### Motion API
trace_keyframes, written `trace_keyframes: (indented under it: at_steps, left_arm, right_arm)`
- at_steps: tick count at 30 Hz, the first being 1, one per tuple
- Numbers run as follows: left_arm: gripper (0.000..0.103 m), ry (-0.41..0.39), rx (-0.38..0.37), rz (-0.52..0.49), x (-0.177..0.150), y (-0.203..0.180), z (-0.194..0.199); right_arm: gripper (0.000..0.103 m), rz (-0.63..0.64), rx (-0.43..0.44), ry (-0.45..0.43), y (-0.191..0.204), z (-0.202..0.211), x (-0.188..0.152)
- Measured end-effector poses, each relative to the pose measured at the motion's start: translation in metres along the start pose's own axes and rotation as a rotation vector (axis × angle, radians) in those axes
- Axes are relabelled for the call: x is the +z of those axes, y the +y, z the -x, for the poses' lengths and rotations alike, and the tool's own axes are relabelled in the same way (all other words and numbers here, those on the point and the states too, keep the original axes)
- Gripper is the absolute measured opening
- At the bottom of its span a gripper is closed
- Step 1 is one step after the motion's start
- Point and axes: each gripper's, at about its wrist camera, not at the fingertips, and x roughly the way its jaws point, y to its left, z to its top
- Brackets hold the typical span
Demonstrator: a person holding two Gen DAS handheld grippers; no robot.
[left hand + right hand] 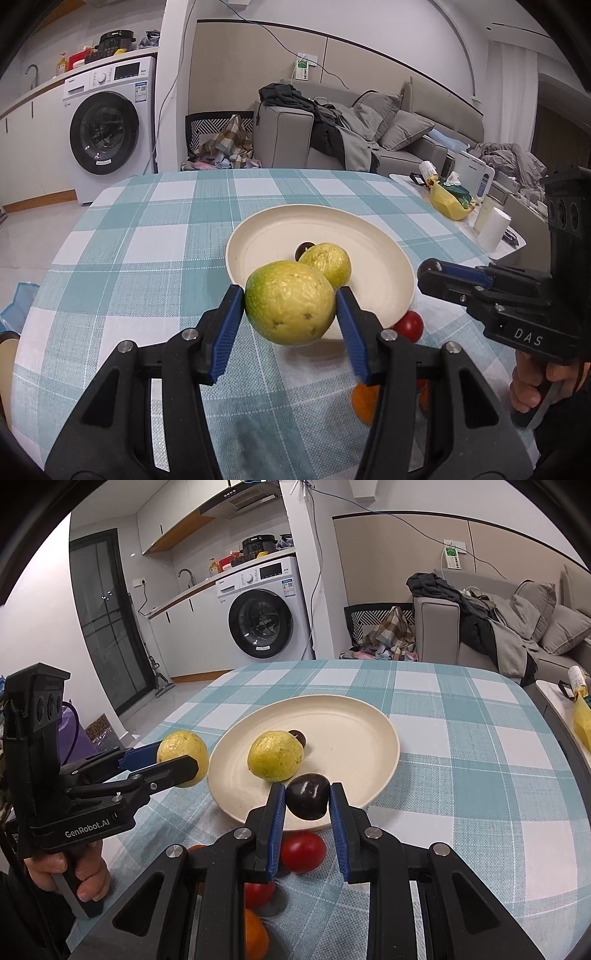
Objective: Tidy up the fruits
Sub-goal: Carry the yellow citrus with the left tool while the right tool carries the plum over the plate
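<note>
A round cream-coloured plate (373,734) sits on a table covered with a teal-and-white checked cloth (461,775), and it serves as the landmark here. Two yellow-green guavas are visible: one rests on the plate (275,755), and the other (290,302) is clamped between the blue-padded fingers of the left gripper (290,308), held above the cloth just off the plate's near-left rim. Two dark purple plums can be counted: a small one lies on the plate (298,737) touching the far side of the resting guava, and a larger one (307,795) is pinched between the closed-in fingers of the right gripper (307,799), hanging over the plate's near rim. Two red tomatoes lie on the cloth just beside the plate's near edge, one fully seen (303,852) and one partly hidden behind the right gripper's finger (258,893). One orange (255,938) lies nearer still to the camera, beyond the tomatoes from the plate. The left gripper's black body reads "GenRobot.AI" (86,829) in the right wrist view; the right gripper's body shows the letters "DAS" (528,338) in the left wrist view. A bare hand (70,871) grips the left handle.
</note>
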Motion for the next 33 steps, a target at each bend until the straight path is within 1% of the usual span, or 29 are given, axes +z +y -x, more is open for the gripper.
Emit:
trace_keyframes:
  at_steps: [8, 15, 21, 33]
  left_arm:
    - [0.049, -0.002, 0.018, -0.001, 0.006, 0.000, -0.013]
    - [0.049, 0.015, 0.018, -0.031, 0.005, -0.007, -0.024]
    - [0.049, 0.027, 0.010, -0.034, 0.007, -0.009, -0.029]
    - [0.049, 0.037, 0.008, -0.085, 0.005, -0.021, -0.032]
  right_arm:
    - [0.025, -0.014, -0.002, 0.008, -0.002, -0.009, 0.002]
    - [0.025, -0.020, -0.007, 0.020, -0.005, -0.015, 0.001]
    - [0.025, -0.019, -0.008, 0.026, -0.004, -0.017, 0.001]
    - [0.025, -0.021, -0.010, 0.048, -0.006, -0.023, 0.002]
